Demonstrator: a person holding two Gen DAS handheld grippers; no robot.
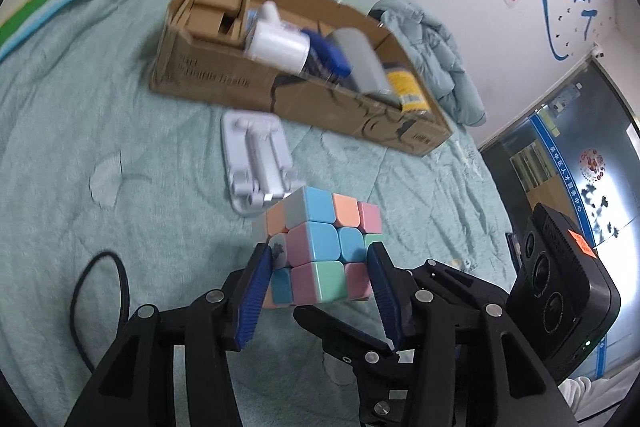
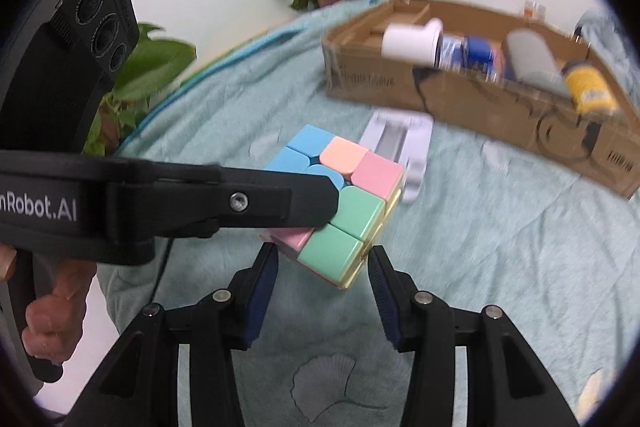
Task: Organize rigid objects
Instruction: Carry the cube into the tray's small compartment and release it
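While my left gripper and right gripper both clench the pastel cube, it hangs above the blanket. The cardboard box sits beyond.

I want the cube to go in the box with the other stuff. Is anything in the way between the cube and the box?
Only the white stand lies flat on the blanket between the puzzle cube and the cardboard box. The cube, between the jaws of both grippers, looks high enough to pass over it. The box wall must also be cleared.

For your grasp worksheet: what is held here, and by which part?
The pastel puzzle cube, gripped by both tools: left tool on two opposite side faces, right tool across its lower corner.
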